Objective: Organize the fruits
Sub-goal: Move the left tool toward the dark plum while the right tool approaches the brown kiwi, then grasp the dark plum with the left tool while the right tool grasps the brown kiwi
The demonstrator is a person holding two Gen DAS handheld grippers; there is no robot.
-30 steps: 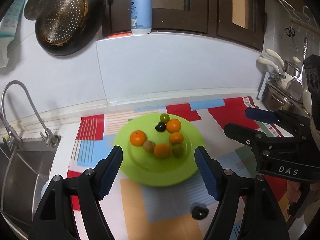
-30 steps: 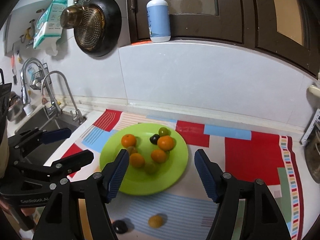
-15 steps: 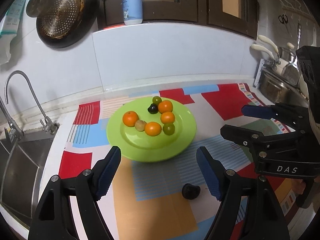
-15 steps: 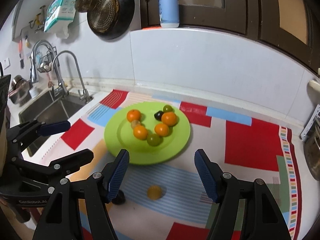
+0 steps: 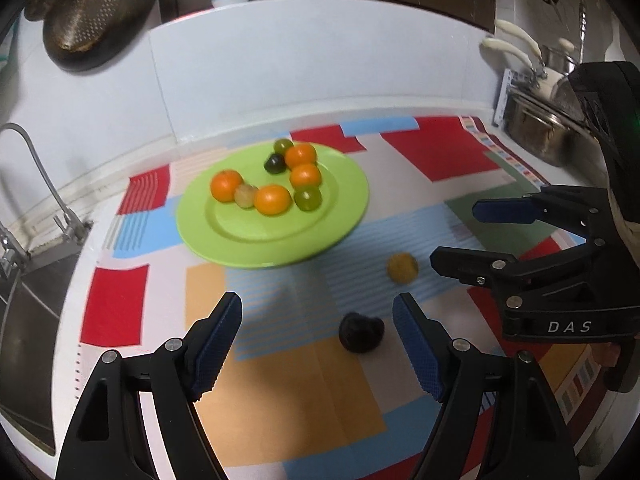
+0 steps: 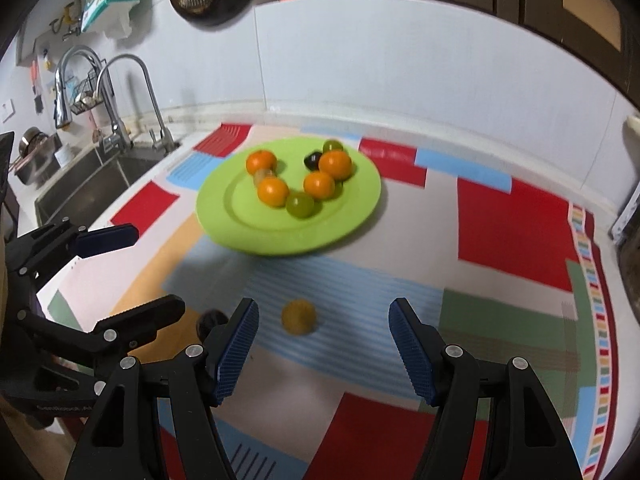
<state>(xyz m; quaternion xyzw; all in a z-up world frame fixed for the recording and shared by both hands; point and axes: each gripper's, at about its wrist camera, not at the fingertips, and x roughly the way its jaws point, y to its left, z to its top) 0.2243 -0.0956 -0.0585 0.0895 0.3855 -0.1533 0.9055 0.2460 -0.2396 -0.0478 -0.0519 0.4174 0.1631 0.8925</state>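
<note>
Your left gripper and right gripper both gape wide, holding nothing. Most fruit sits on the green plate — four oranges, green and dark pieces. Two strays lie on the mat: yellow fruit, dark fruit.

White letters "DAS" on the black body of the right tongs.
</note>
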